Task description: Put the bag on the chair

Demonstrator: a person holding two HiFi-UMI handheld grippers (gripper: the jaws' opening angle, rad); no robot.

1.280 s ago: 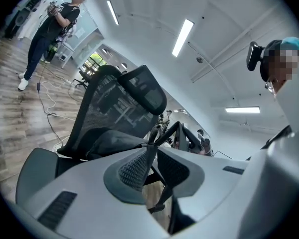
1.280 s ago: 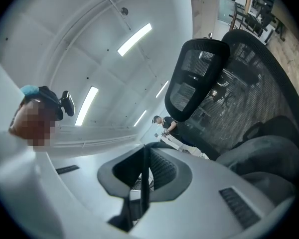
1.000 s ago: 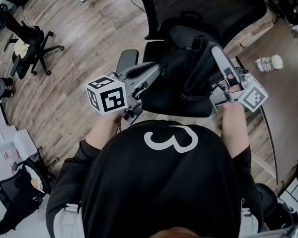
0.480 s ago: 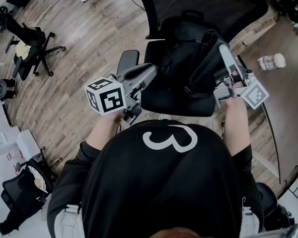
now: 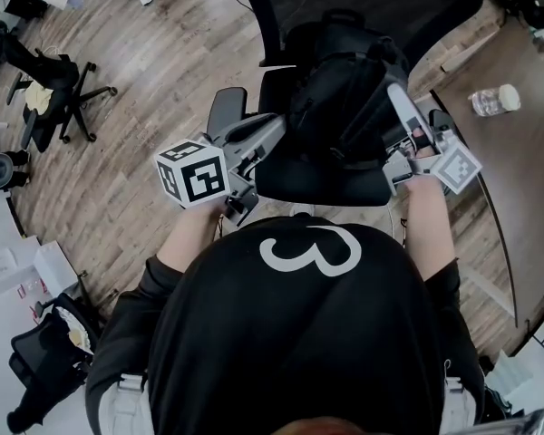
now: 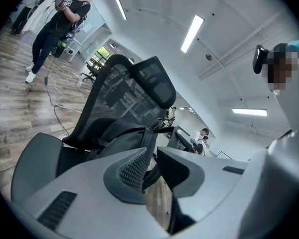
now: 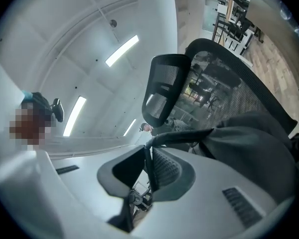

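Right gripper view has the right gripper (image 7: pixel 147 171) with its fingers nearly together, pinching the right strap (image 7: pixel 189 133), which runs edge-on between the pads and out to the bag (image 7: pixel 254 138). In the left gripper view the left gripper (image 6: pixel 152 158) has its fingers closed to a narrow gap on the left strap (image 6: pixel 150 141), a dark band that comes down from the bag between the ribbed pads.

From the head view, the black bag (image 5: pixel 340 89) sits between the two grippers, over the rear of the chair (image 5: pixel 322 184) seat and close against the mesh backrest. Whether its full weight is on the seat cannot be told; the straps look fairly taut on both sides.

The bag looks soft and floppy, with fabric that sags and folds, and probably of moderate weight. Held by its straps it is likely to swing and slump, not stand by itself. The straps are the sensible hold, since the body offers no firm edge, and thin webbing could slide through the pads if the grip eased early. Leaning it on the backrest should keep it from toppling off the seat's front.
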